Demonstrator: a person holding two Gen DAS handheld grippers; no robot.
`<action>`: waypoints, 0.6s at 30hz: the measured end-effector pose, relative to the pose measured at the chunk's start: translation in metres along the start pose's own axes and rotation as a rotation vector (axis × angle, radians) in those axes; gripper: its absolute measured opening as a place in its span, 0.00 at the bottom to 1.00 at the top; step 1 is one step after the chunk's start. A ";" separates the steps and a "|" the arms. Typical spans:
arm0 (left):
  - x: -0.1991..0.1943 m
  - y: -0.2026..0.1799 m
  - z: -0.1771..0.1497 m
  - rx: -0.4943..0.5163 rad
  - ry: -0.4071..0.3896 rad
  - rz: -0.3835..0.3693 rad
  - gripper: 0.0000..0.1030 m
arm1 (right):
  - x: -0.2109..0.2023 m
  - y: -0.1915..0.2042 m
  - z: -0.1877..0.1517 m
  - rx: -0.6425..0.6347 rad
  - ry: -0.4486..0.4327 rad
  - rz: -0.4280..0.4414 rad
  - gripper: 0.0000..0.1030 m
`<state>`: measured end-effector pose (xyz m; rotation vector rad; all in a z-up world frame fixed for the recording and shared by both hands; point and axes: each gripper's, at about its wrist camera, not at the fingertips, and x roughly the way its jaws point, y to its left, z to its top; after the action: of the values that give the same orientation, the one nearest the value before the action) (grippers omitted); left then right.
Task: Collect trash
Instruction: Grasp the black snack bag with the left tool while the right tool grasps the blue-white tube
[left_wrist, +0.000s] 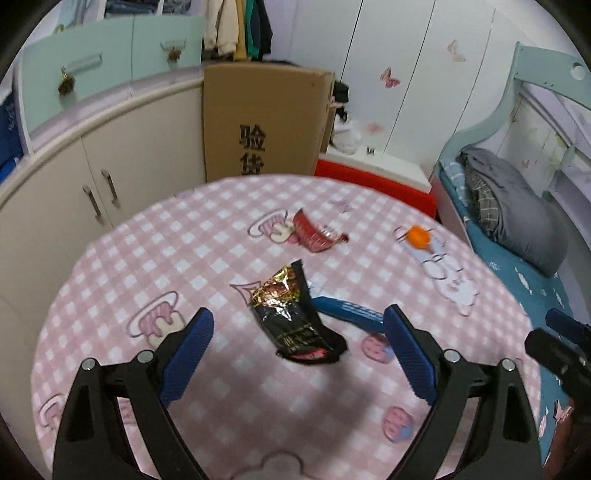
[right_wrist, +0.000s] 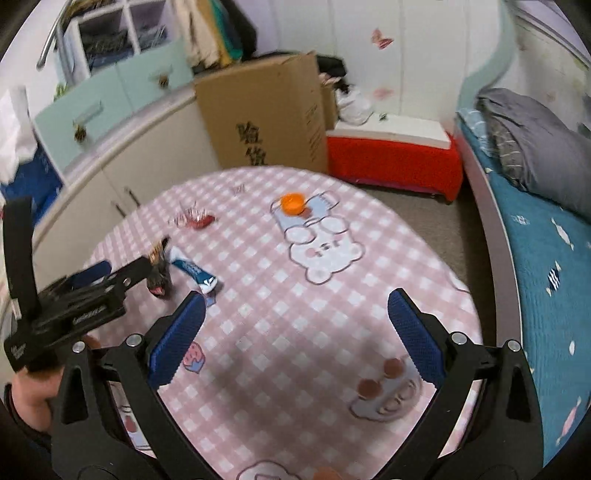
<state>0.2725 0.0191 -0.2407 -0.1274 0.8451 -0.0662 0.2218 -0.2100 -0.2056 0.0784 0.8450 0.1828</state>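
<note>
Trash on bench, both jaws spread wide, nothing held.

Left gripper (left_wrist: 297, 341) over black wrapper (left_wrist: 293, 314) (blue wrapper (left_wrist: 349, 310) touching it); red wrapper (left_wrist: 314, 232) sharp only here. Right gripper (right_wrist: 295, 330) view alone shows orange cap (right_wrist: 292, 204) clearly.

The bench (left_wrist: 221, 243) wears a soft matt checked cloth. The black wrapper (left_wrist: 291, 314) is crinkly glossy foil, and so is the red wrapper (left_wrist: 314, 230). The blue packet (left_wrist: 351, 312) looks like smooth plastic. The left claw (left_wrist: 297, 347) pads are rough, textured blue rubber.
</note>
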 end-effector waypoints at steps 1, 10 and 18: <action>0.010 0.001 0.000 0.000 0.015 -0.008 0.88 | 0.010 0.002 0.002 -0.015 0.019 0.005 0.94; 0.032 0.019 -0.002 0.008 0.050 -0.074 0.38 | 0.077 0.048 0.019 -0.224 0.126 0.079 0.92; 0.020 0.046 -0.011 0.002 0.063 -0.135 0.34 | 0.105 0.103 0.016 -0.392 0.162 0.138 0.41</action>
<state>0.2780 0.0615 -0.2696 -0.1818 0.8991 -0.1988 0.2883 -0.0889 -0.2580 -0.2487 0.9519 0.4865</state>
